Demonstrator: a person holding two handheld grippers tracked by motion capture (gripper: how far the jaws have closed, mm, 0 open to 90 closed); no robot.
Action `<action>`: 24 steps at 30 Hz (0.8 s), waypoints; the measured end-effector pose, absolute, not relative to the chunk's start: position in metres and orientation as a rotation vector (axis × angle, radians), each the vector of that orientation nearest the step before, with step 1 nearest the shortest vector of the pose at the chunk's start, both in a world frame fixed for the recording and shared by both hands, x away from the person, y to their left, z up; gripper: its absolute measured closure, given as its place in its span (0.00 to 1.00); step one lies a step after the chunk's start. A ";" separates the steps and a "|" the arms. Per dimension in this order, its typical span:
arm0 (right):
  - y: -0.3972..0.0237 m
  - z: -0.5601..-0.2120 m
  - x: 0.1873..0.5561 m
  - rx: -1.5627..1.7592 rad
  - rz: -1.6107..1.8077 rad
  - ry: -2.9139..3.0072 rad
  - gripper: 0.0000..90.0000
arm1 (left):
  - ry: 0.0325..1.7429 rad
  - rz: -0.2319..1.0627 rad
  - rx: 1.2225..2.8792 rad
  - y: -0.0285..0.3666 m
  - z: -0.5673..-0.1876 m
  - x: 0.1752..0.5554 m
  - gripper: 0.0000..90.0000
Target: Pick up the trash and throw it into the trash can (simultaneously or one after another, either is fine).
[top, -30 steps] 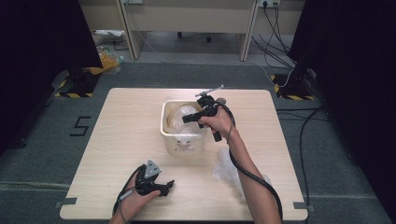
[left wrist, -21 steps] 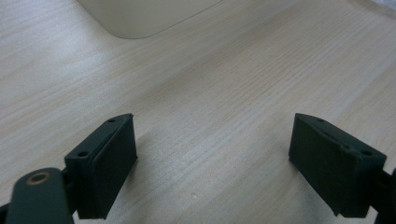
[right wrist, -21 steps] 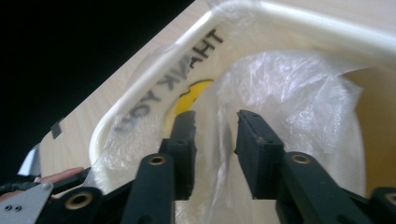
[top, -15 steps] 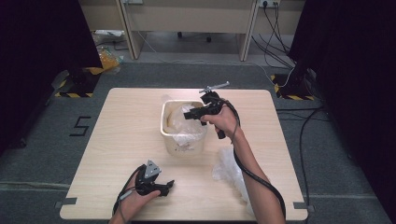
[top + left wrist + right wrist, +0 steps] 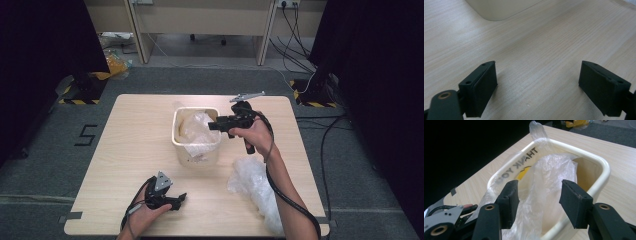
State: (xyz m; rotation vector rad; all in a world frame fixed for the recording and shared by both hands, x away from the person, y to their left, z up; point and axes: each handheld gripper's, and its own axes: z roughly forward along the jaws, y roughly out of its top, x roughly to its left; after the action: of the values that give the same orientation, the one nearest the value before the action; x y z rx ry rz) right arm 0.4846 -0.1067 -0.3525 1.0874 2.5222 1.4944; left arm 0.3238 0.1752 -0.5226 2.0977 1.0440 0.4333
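Right gripper (image 5: 214,125) just opening, empty, at bin's (image 5: 196,150) right rim; bag (image 5: 549,177) dead ahead; left gripper (image 5: 179,199) released on near counter (image 5: 125,150)

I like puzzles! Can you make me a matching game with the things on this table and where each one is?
Things:
1. cream plastic bin
2. crumpled clear plastic bag
3. left gripper
4. right gripper

Places:
A. lying on the light wooden table, right of the bin
B. over the bin's rim, fingers open
C. middle of the table, lined with a bag
D. near the table's front edge, fingers open

Pairs: 1-C, 2-A, 3-D, 4-B
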 end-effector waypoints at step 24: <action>-0.164 -0.354 0.446 1.096 1.519 2.416 0.48 | 1.044 0.433 2.098 0.175 -0.523 0.324 0.16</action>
State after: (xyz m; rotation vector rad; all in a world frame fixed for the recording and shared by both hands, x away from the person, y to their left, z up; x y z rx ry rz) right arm 0.4462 -0.1637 -0.3537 1.0962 2.4159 1.5185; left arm 0.3239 0.1753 -0.5227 2.0979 1.0438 0.4334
